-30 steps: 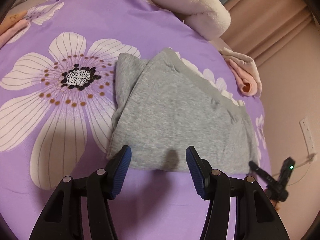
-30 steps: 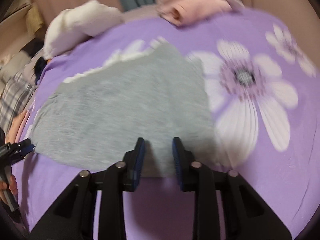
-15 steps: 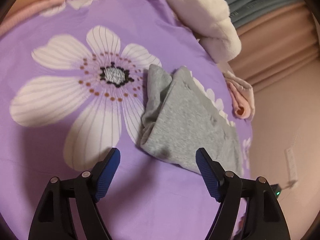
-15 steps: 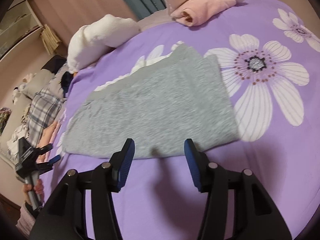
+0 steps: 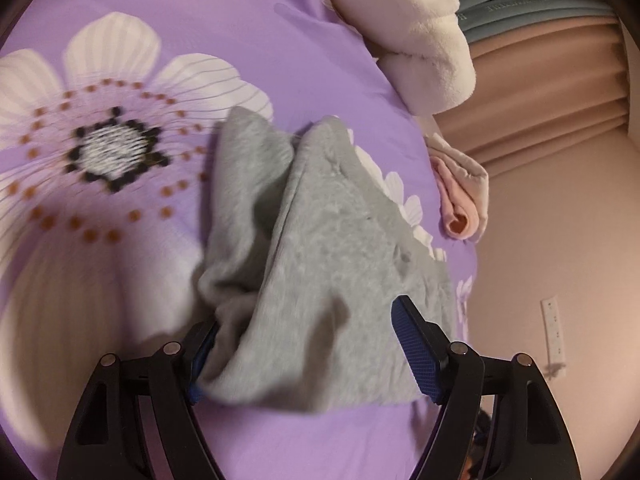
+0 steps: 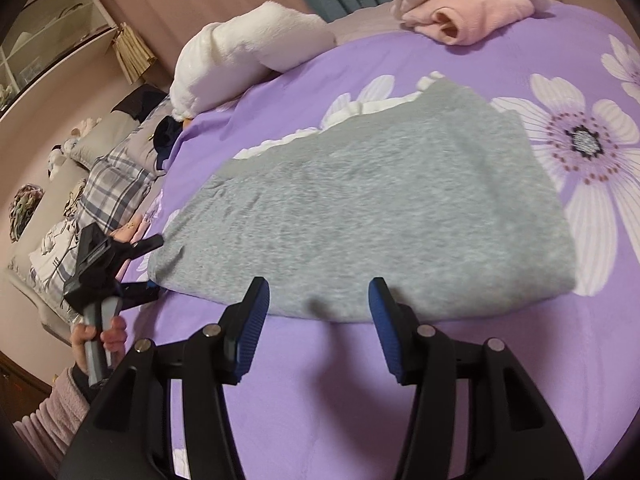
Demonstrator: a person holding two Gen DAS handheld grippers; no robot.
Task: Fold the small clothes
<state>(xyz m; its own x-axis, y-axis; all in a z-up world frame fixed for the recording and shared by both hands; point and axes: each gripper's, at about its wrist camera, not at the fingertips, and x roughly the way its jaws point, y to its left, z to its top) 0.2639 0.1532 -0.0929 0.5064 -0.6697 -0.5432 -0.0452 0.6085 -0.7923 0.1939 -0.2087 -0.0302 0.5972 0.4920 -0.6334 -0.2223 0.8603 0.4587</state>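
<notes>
A folded grey garment (image 6: pixel 360 208) lies on the purple flowered bedcover (image 6: pixel 400 380). In the left wrist view the grey garment (image 5: pixel 320 272) fills the centre, and its near end lies between the wide-open jaws of my left gripper (image 5: pixel 304 356), against the left pad. In the right wrist view my right gripper (image 6: pixel 316 320) is open and empty, just short of the garment's near edge. The left gripper (image 6: pixel 132 264) shows there too, at the garment's left end, held by a hand.
A rolled pink garment (image 6: pixel 468 12) and a white fluffy blanket (image 6: pixel 248 52) lie at the far edge of the bed. Plaid and other clothes (image 6: pixel 112 188) are piled to the left. A wall socket (image 5: pixel 554 332) is on the right wall.
My left gripper has moved in so the garment's end now lies between its open jaws. My right gripper opened wider and drew back slightly from the garment edge.
</notes>
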